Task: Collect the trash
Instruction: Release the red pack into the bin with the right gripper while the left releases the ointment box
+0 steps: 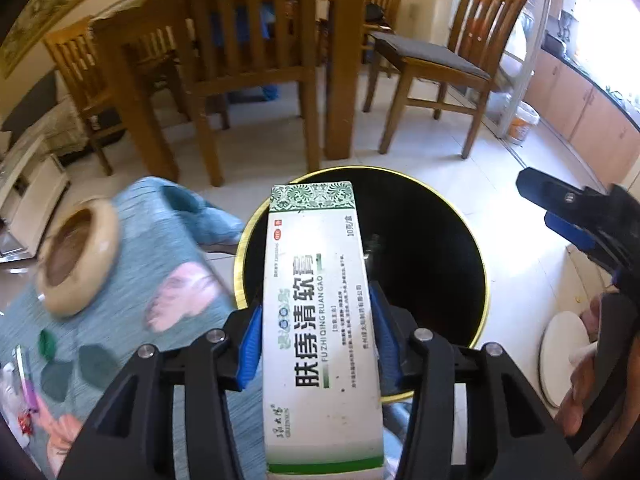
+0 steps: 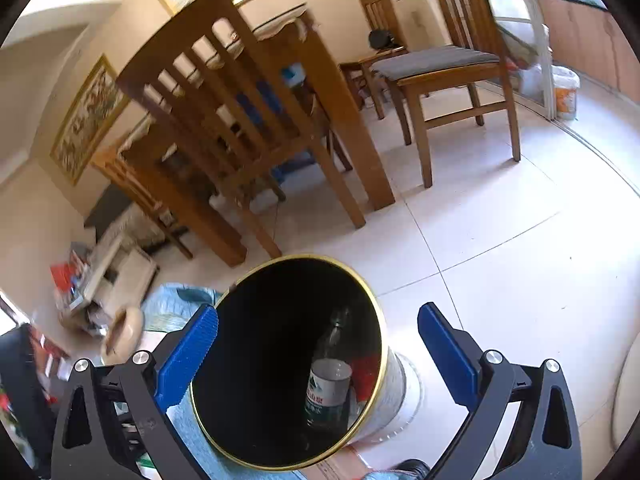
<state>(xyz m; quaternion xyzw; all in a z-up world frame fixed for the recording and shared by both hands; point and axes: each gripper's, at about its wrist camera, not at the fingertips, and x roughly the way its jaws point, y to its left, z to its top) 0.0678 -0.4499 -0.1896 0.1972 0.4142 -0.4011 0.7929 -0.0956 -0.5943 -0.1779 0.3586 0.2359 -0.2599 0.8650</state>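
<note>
Nearest to me, my left gripper has its blue pads pressed against the long sides of an ointment box, a white carton with green trim and black Chinese print. The box points away from me, and its far end hangs over the mouth of the trash bin.

On the other side, my right gripper stands with its jaws spread wide and nothing between the pads; I look straight past them into the bin. In the left wrist view the same gripper shows at the right edge, with part of the hand holding it below.

The bin is black inside with a gold rim. Through the right wrist camera I see a clear plastic bottle with a white and green label lying in it, and something red beside the bottle that I cannot identify.

Just left of the bin is a low table under a blue floral cloth. A tan ceramic ashtray sits on it, blurred, and small scraps lie near the cloth's near edge.

Beyond the bin the white tiled floor runs to a wooden dining table with slat-backed chairs around it. One chair with a grey cushion stands apart on the right. Farther back, a white bucket stands by a sliding door frame, and framed pictures hang on the wall.
</note>
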